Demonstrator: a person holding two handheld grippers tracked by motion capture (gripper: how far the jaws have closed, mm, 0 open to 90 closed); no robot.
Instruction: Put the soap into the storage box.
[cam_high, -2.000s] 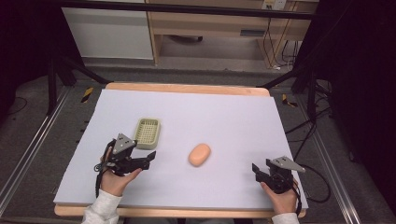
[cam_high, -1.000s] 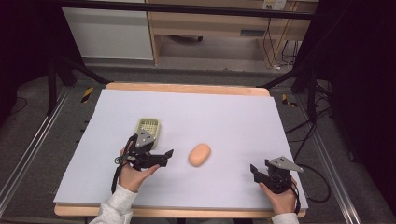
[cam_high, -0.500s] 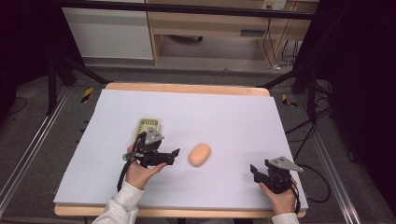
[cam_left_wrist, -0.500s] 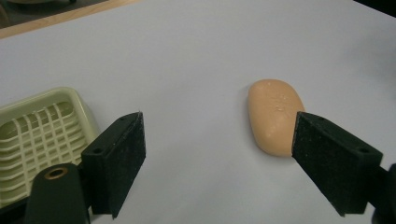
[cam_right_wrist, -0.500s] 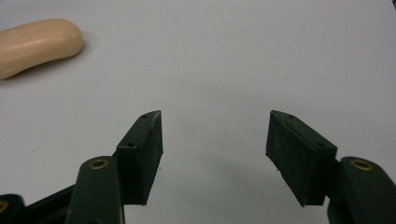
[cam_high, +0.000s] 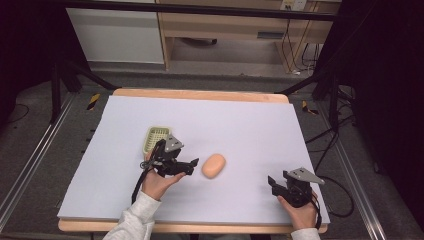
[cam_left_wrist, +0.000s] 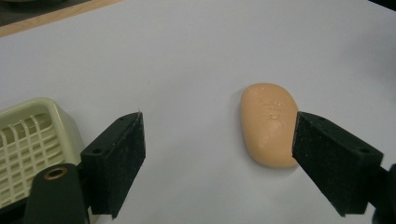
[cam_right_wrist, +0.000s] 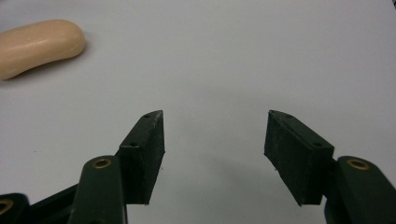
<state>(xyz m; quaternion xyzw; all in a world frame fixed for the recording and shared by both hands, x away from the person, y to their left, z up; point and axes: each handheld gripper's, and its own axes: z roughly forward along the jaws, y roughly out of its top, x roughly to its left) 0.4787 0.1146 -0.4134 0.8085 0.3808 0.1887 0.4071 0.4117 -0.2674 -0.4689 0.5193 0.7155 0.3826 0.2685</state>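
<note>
A peach soap bar (cam_high: 214, 165) lies on the white table cover near the middle. Left of it stands a pale green slotted soap dish (cam_high: 156, 137). My left gripper (cam_high: 191, 166) is between the two, pointing right at the soap, open and empty. In the left gripper view the soap (cam_left_wrist: 270, 125) lies just beyond the gripper (cam_left_wrist: 218, 135), with the right jaw hiding its edge and the dish (cam_left_wrist: 28, 144) behind the left jaw. My right gripper (cam_high: 274, 184) rests near the front right, open; its jaws have just been closing a little with nothing between them (cam_right_wrist: 215, 126). The soap (cam_right_wrist: 39, 44) shows far off in the right gripper view.
The white cover (cam_high: 250, 125) spreads over a wooden table whose edge (cam_high: 200, 94) shows at the back. Black stand legs and cables (cam_high: 325, 145) are off the table's sides. A cable trails from each gripper.
My left gripper has moved right, from beside the soap dish to just short of the soap. The right hand has stayed where it was.
</note>
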